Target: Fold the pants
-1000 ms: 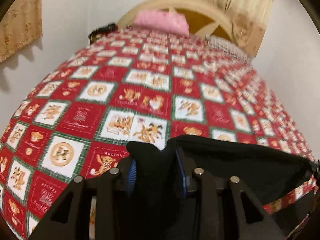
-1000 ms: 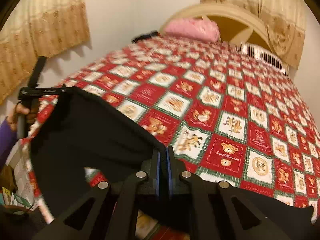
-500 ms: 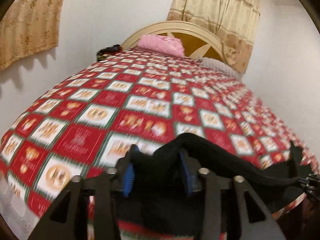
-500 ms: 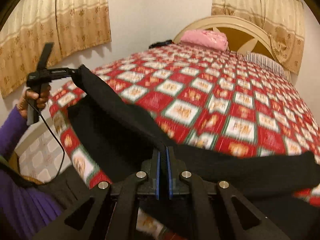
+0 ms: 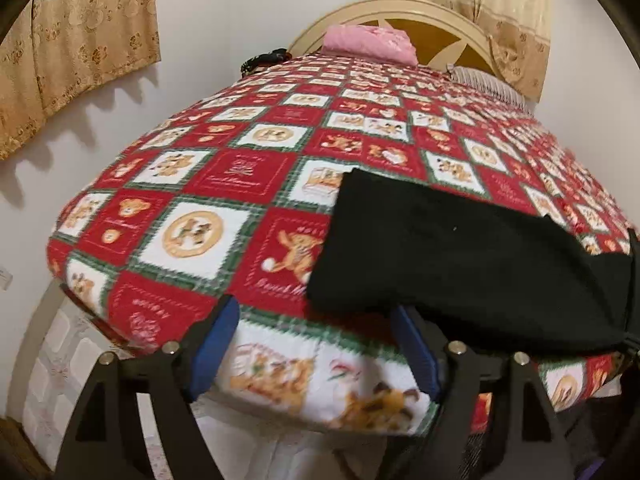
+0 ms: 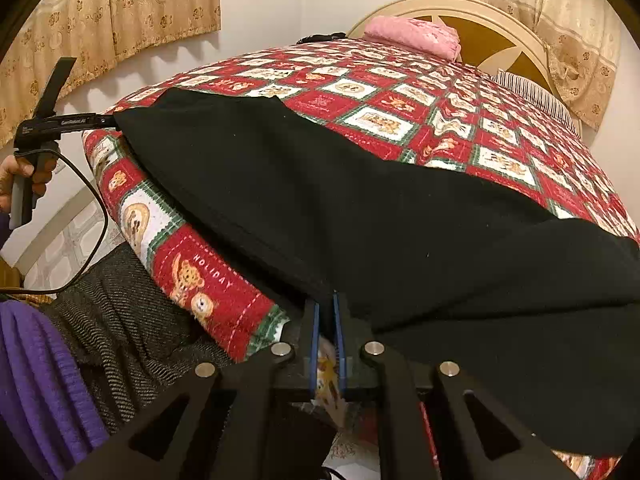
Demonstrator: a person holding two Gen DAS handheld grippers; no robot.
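The black pants (image 6: 340, 184) lie spread along the near edge of the bed, and part hangs over the front edge at the right. In the left wrist view the pants (image 5: 460, 256) lie flat at the right. My left gripper (image 5: 316, 320) is open and empty at the bed's near edge, just left of the pants' end. It also shows in the right wrist view (image 6: 108, 122) at that same far end of the pants. My right gripper (image 6: 325, 312) is shut on the pants' near edge.
A red holiday-patterned quilt (image 5: 240, 176) covers the bed. A pink folded cloth (image 5: 368, 42) and a striped pillow (image 5: 488, 82) lie by the headboard. The wall stands close on the left. The person's purple sleeve (image 6: 36, 380) and grey knit (image 6: 120, 320) show below the bed edge.
Both grippers lowered the lifted pants onto the bed. My left gripper opened and let go of the pants' end. The right gripper stays shut on the fabric.
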